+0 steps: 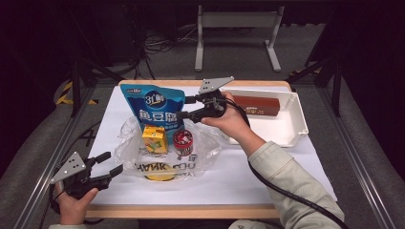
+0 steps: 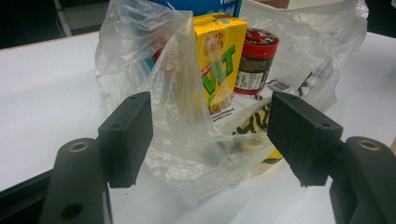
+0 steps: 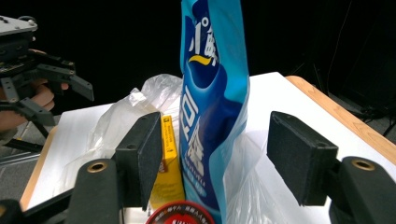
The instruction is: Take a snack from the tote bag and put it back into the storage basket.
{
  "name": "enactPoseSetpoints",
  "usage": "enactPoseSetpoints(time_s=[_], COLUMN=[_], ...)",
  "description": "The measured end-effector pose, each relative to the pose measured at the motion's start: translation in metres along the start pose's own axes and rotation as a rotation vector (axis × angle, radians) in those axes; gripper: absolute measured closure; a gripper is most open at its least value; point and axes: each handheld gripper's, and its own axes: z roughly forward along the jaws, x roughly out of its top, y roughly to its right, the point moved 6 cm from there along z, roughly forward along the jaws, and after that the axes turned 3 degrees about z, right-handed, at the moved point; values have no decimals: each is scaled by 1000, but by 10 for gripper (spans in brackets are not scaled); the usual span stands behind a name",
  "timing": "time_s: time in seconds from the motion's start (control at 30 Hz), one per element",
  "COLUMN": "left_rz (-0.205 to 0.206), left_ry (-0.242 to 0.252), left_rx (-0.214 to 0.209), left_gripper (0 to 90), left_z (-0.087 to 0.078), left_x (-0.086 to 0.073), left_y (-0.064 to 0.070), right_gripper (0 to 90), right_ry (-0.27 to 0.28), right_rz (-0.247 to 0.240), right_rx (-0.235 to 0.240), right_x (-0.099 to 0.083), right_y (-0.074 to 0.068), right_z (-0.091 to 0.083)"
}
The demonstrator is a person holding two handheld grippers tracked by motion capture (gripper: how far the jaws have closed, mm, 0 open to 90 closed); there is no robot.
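Left gripper jaws wide, empty, at near-left edge of plastic bag. Right gripper wide open, straddling upright blue pouch without contact. White tray well right.

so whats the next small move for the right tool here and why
Probably close the right tool on the blue pouch: the pouch stands upright between its open jaws, untouched, in the plastic bag behind the yellow drink carton.
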Motion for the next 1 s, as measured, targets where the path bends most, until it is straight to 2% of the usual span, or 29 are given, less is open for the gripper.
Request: enactPoseSetpoints(time_s=[0.23,0.47,0.83,1.0], left_rz=[9,4,6,5], left_ry=[1,7,6,4], left_rx=[-3,-3,-1,-1], left_gripper=[316,311,306,305], left_z=[1,1,1,2], left_x=[1,1,1,1], left_y=[-2,-2,-3,-3], right_gripper=[360,380,385,367], right_ry=[10,43,55,57], right_rz=[-6,18,8,5], right_rx=[-7,5,32,30], right_x=[-1,-7,-8,-10], right_y=[4,10,4,4], right_z=[13,25,39,45])
